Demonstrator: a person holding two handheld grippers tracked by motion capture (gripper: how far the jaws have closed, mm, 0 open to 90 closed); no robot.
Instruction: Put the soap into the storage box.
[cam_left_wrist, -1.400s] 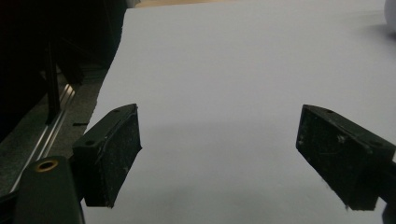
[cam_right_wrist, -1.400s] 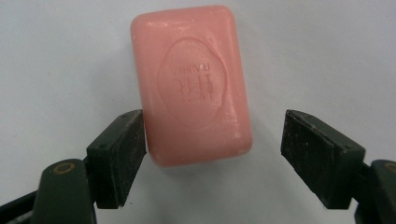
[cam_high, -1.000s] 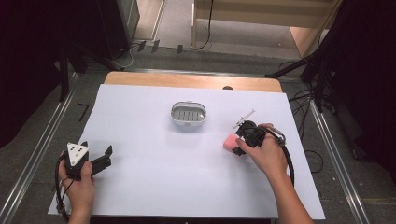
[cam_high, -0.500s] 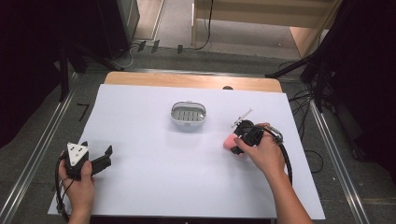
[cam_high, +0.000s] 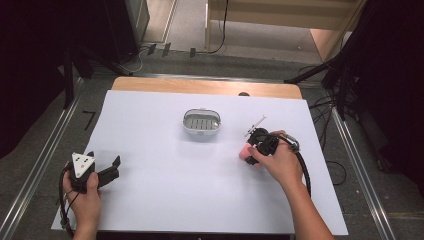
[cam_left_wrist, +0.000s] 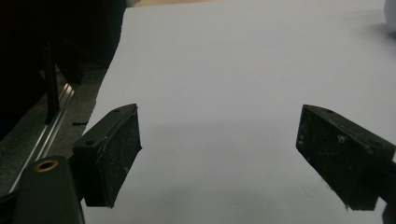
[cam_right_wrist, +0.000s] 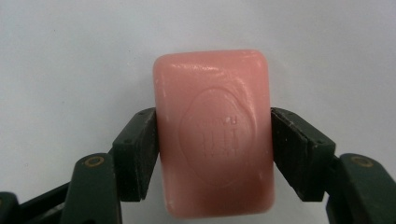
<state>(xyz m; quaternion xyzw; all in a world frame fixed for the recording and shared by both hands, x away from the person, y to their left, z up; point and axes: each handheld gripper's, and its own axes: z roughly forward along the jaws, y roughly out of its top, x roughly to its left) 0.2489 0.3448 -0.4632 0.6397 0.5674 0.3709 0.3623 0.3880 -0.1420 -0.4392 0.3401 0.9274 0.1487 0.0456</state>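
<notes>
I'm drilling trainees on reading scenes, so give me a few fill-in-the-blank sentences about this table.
1. The bar of soap between the right gripper pads is ____ in colour.
2. The left gripper has ____ between its pads.
3. The soap dish stands on a ____ sheet.

Missing words: pink; nothing; white

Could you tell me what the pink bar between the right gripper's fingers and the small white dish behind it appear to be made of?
Pink soap bar: apparently moulded soap, with a smooth, waxy sheen, rounded corners and an oval stamp pressed into its face. Soap dish: probably plastic, glossy white outside, with a grey slotted inside; from the high view, ceramic cannot be ruled out.
</notes>
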